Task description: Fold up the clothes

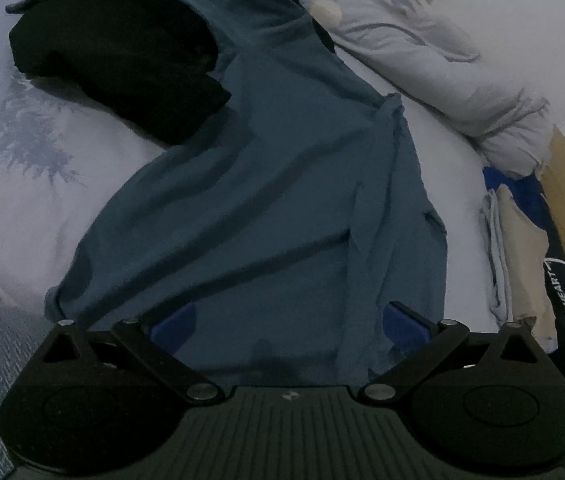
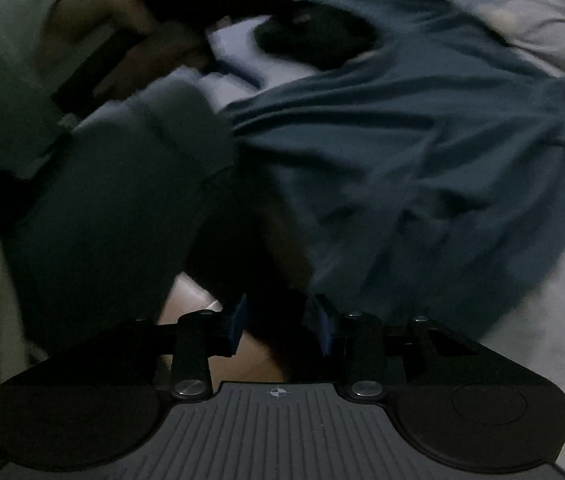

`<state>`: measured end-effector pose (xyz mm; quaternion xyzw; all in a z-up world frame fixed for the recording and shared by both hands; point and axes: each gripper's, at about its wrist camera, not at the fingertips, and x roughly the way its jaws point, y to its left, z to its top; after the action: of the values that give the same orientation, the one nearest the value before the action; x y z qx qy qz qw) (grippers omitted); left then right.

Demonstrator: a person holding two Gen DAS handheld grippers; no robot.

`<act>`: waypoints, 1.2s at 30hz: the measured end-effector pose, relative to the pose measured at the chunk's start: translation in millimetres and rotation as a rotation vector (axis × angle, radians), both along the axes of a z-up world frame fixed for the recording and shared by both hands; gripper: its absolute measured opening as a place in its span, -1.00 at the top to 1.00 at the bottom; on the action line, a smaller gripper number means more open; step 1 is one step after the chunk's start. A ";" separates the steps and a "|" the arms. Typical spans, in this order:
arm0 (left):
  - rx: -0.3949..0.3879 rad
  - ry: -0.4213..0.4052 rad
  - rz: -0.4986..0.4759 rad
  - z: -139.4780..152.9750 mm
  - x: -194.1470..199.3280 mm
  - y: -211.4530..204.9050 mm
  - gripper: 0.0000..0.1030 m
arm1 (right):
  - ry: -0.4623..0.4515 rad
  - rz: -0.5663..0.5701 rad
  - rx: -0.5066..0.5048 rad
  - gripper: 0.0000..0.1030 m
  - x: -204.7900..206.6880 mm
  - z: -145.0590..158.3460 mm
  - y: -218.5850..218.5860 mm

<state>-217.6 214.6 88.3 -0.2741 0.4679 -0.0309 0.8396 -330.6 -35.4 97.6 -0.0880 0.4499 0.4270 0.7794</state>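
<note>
Teal shirt (image 1: 250,184) spread crumpled on bed sheet (image 1: 22,168), far end under black garment (image 1: 114,60). Left gripper (image 1: 288,322) wide open, empty, above near hem. Right gripper (image 2: 278,326) narrowly parted, blurred; hold unclear. Fabric likely light, limp, slippery; pinch hem corners.

Right wrist view is motion-blurred throughout — the blue garment (image 2: 422,152) shows no readable seams or hem. The right gripper (image 2: 278,322) frames a dark mass; contact cannot be determined. In the left wrist view, the black garment (image 1: 118,60) hides the blue garment's upper part, and printed lettering (image 1: 562,312) is cut off — partly legible.
</note>
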 end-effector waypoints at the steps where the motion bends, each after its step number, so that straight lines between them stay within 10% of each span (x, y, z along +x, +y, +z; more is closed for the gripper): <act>1: -0.001 0.002 -0.001 -0.8 -1.3 -0.2 -1.00 | -0.003 -0.040 0.003 0.07 4.6 -1.7 -3.9; 19: -0.004 -0.005 -0.011 -1.1 -10.7 -2.5 -1.00 | 0.035 -0.111 -0.142 0.10 15.0 -61.9 33.9; 24: -0.005 -0.006 -0.011 -1.2 -11.8 -3.5 -1.00 | 0.047 -0.157 -0.180 0.79 18.6 -69.2 37.9; 36: -0.010 -0.007 -0.022 -1.6 -12.9 -6.4 -1.00 | 0.206 -0.271 -0.122 0.74 29.2 -81.1 22.8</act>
<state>-230.6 208.2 86.7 -0.2728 0.4678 -0.0434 0.8395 -301.4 -12.5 16.4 -0.0296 0.5604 0.2968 0.7727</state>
